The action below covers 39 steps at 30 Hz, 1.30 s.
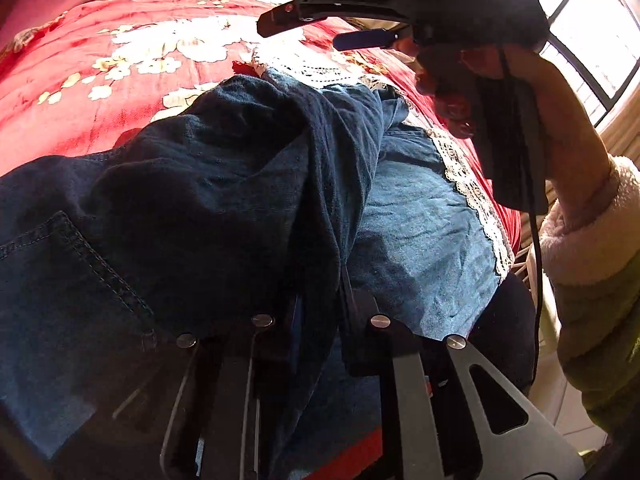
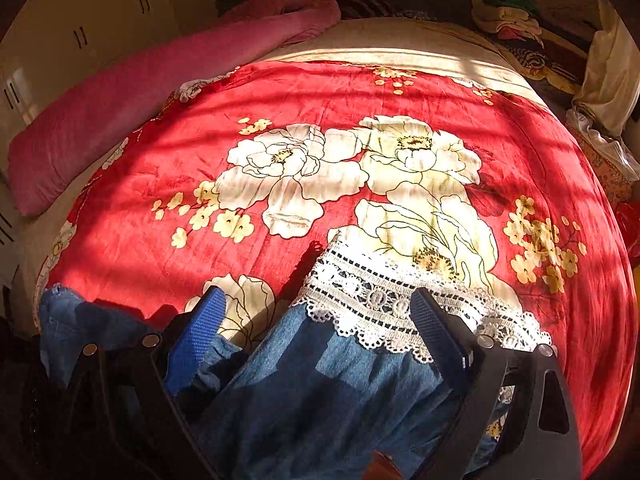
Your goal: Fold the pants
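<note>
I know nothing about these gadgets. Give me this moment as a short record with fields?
Setting: bed under a red floral blanket
Garment: denim pants with white lace trim, lying crumpled
Left gripper: shut on a fold of the pants
Right gripper: open, jaws wide above the lace-trimmed leg
Nearby: pink pillow at the bed's edge

Blue denim pants [image 2: 320, 392] showing white lace hem trim [image 2: 384, 312], lying over red blanket [image 2: 280, 96] bearing cream flowers, beside pink pillow [image 2: 120, 104].

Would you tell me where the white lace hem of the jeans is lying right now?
In the right wrist view the lace hem lies low and centre on the red floral blanket, just ahead of the open right gripper.
</note>
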Motion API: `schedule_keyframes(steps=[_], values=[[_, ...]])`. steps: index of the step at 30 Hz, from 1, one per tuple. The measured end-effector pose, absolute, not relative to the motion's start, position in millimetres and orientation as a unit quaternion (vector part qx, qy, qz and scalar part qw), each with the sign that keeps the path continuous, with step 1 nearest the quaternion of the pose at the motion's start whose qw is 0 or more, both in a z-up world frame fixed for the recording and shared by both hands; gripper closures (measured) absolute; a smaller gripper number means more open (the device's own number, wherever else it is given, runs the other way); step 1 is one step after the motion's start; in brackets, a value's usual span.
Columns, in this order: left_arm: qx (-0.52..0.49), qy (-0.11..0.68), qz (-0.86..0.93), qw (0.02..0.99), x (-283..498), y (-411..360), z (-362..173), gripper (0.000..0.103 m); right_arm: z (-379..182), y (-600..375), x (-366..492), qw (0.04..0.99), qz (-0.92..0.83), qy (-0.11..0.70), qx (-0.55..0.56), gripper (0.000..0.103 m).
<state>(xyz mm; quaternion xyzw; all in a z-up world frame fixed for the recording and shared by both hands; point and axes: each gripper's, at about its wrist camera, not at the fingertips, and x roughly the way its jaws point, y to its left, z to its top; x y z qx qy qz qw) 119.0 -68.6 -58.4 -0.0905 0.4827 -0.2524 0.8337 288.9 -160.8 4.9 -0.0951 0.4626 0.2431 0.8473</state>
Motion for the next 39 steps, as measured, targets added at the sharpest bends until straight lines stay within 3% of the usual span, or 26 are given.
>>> schedule_keyframes(steps=[8,10,12,16,30,39], values=[[-0.094,0.483,-0.261,0.831,120,-67,-59,0.097,-32,-137,338,0.811,0.237,0.525,-0.101,0.012],[-0.098,0.483,-0.262,0.830,120,-66,-59,0.097,-39,-136,343,0.805,0.228,0.537,-0.104,0.027],[-0.099,0.483,-0.263,0.829,121,-65,-60,0.097,-42,-140,344,0.808,0.217,0.537,-0.109,0.057],[-0.101,0.483,-0.260,0.830,122,-63,-59,0.099,-26,-172,340,0.818,0.228,0.528,-0.037,0.089],[-0.096,0.457,-0.255,0.847,100,-49,-33,0.101,71,-320,221,0.874,0.221,0.417,0.113,0.094],[-0.050,0.456,-0.265,0.848,89,-68,-34,0.101,27,-383,141,0.866,0.183,0.447,0.129,0.093]])
